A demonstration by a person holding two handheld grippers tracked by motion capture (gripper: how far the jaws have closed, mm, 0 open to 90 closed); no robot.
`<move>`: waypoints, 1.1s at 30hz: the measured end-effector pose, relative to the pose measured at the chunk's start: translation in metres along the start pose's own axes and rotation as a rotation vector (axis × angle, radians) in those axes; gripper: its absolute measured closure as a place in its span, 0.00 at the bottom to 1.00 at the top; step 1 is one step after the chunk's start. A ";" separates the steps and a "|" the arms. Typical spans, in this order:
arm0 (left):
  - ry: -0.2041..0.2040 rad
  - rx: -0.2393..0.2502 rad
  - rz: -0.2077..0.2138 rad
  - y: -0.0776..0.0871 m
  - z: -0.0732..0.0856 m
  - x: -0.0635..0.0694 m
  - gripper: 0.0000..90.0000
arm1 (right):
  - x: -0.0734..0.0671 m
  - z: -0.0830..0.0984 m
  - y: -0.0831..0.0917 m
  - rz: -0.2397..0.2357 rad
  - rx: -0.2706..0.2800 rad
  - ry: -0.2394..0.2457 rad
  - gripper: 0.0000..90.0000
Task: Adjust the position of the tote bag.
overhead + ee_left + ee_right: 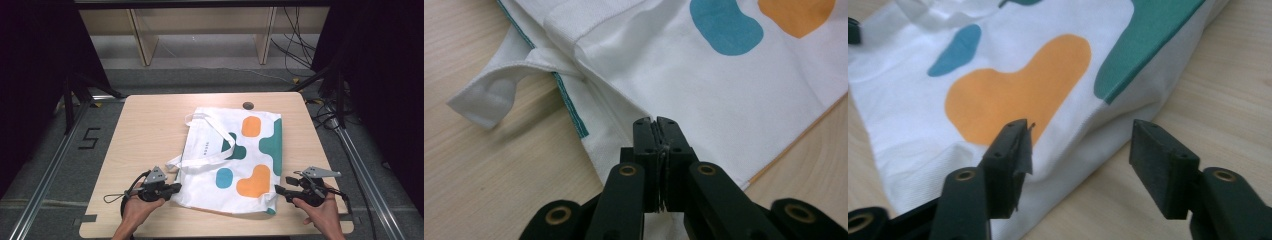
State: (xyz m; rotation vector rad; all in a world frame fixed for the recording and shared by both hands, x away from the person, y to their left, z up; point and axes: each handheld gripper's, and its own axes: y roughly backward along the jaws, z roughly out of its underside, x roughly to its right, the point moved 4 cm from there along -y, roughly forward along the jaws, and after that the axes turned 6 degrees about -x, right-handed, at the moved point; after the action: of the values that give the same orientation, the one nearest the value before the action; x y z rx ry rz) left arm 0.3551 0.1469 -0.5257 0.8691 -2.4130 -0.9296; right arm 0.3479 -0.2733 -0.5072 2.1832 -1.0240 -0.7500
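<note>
A white tote bag (pixel 235 160) printed with orange, teal and blue blobs lies flat on the wooden table (pixel 145 130), its handles (pixel 205 120) spread toward the left. My left gripper (pixel 176 189) sits at the bag's near left corner. In the left gripper view, that gripper (pixel 655 122) has its jaws pressed together on the white cloth (pixel 704 100). My right gripper (pixel 278 190) is at the near right corner. In the right gripper view it (pixel 1079 129) stands open, with the bag's edge (pixel 998 100) lying between the jaws and apart from the pads.
A round cable hole (pixel 248 105) sits near the table's far edge. A handle loop (pixel 489 100) lies on bare wood left of the bag. Beyond the table stand a wooden shelf frame (pixel 200 30) and loose cables (pixel 300 45).
</note>
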 end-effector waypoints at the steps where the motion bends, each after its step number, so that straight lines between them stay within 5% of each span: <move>1: -0.007 -0.004 0.000 0.000 0.000 0.000 0.97 | 0.004 -0.002 -0.004 0.004 -0.003 0.039 0.51; 3: -0.002 0.011 0.006 0.000 0.000 0.001 0.97 | 0.004 -0.004 -0.011 0.006 -0.028 0.062 0.72; 7: 0.011 0.018 0.014 -0.003 -0.001 0.008 0.97 | 0.003 -0.008 -0.017 -0.011 -0.027 0.035 0.90; 8: -0.012 0.003 0.017 -0.003 0.000 0.008 0.97 | 0.008 -0.011 -0.019 -0.003 -0.023 0.083 0.94; 9: -0.010 0.006 0.020 -0.003 0.000 0.012 0.97 | 0.008 -0.012 -0.019 -0.003 -0.038 0.073 0.97; 11: -0.024 0.011 0.040 -0.005 -0.001 0.022 0.97 | 0.022 -0.023 -0.023 0.056 -0.048 0.138 1.00; 15: -0.081 -0.007 0.091 -0.019 -0.004 0.053 0.96 | 0.036 -0.036 -0.026 0.098 -0.047 0.147 1.00; 18: -0.117 -0.019 0.120 -0.030 -0.010 0.073 0.96 | 0.051 -0.052 -0.036 0.181 -0.040 0.212 1.00; 24: -0.165 -0.024 0.178 -0.051 -0.023 0.103 0.95 | 0.075 -0.081 -0.055 0.217 -0.040 0.240 1.00; 29: -0.197 -0.001 0.195 -0.070 -0.039 0.126 0.95 | 0.092 -0.095 -0.057 0.219 0.008 0.206 0.98; 33: -0.198 0.018 0.210 -0.083 -0.053 0.138 0.95 | 0.095 -0.100 -0.043 0.198 0.073 0.125 0.82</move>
State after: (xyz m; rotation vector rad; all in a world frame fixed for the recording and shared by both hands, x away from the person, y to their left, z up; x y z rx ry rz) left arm 0.3189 -0.0184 -0.5271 0.5366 -2.6220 -0.9529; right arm 0.4898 -0.2994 -0.4944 2.1205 -1.1970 -0.4867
